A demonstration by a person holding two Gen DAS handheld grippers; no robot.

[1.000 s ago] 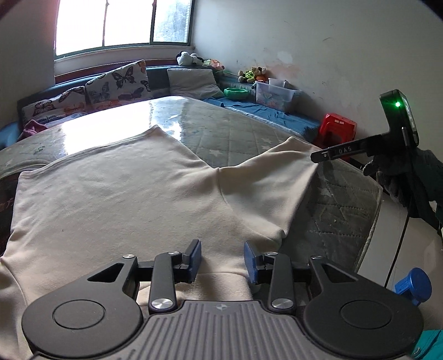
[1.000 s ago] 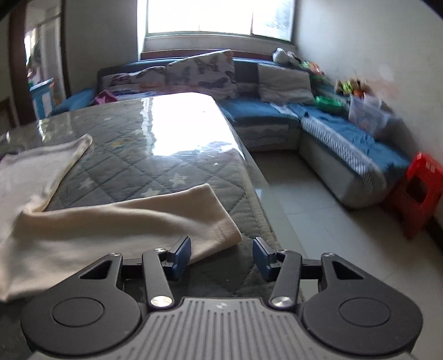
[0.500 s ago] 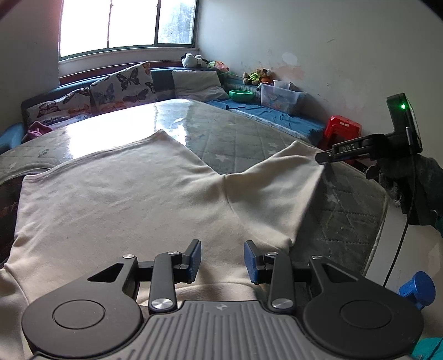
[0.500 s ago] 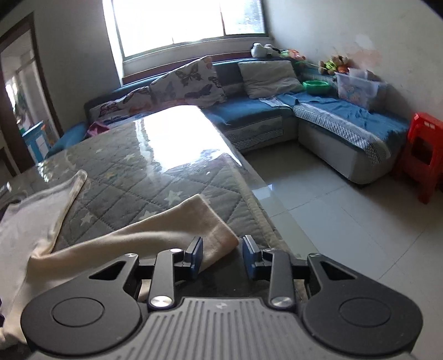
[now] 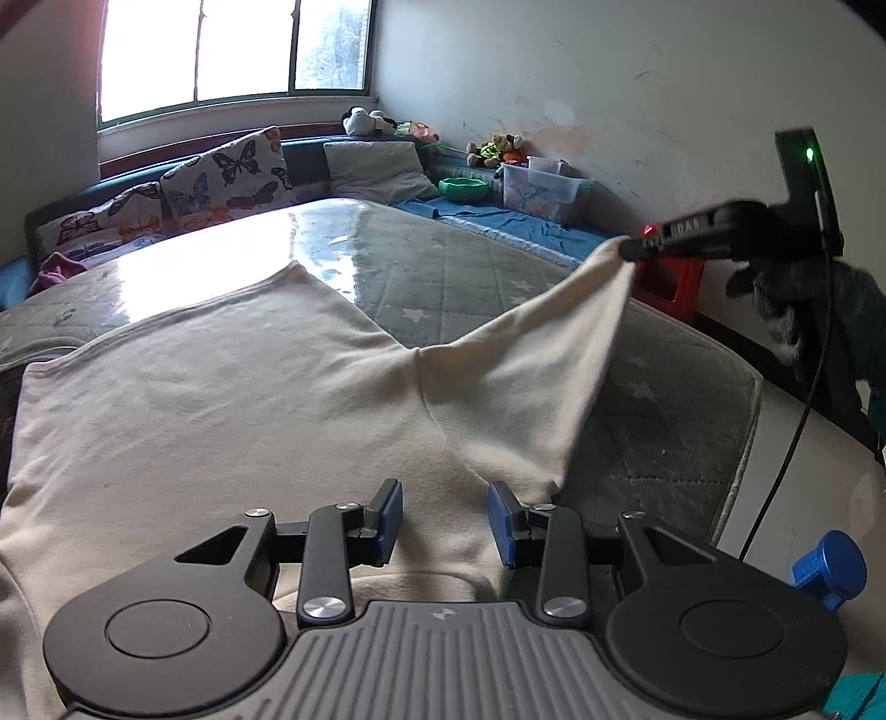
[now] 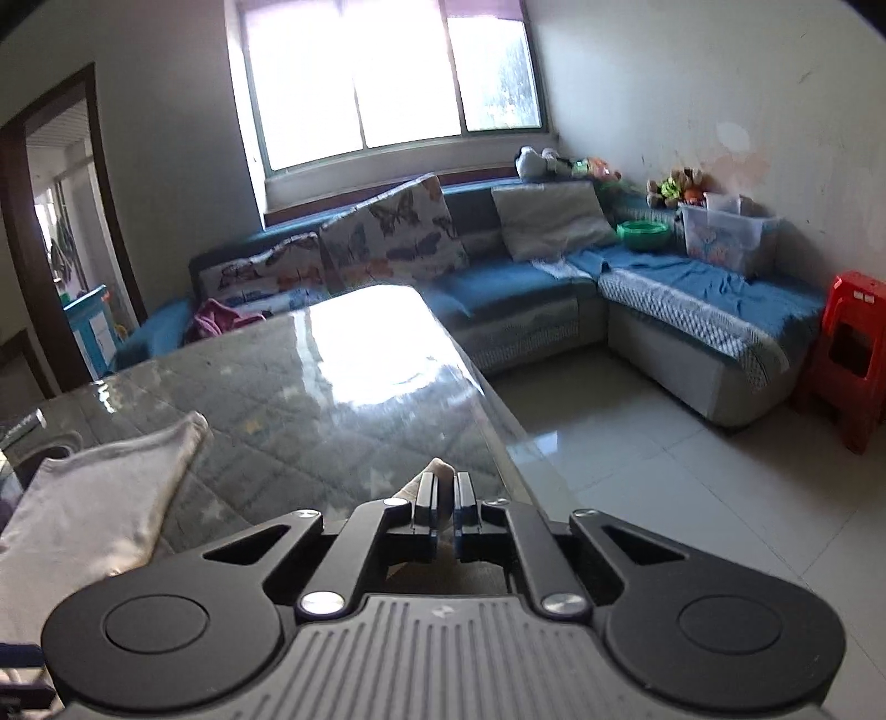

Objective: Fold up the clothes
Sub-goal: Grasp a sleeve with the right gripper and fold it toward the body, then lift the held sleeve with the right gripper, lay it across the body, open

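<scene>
Quilted grey table under a glossy cover, with a blue corner sofa below the window beyond it and a red stool by the wall. Cream shirt lies flat ahead of the left gripper, whose jaws are spread just above the cloth. To their right, the right gripper has its jaws pinching the sleeve; half a second earlier they were spread around the sleeve end flat on the table, which is now lifted clear.
</scene>
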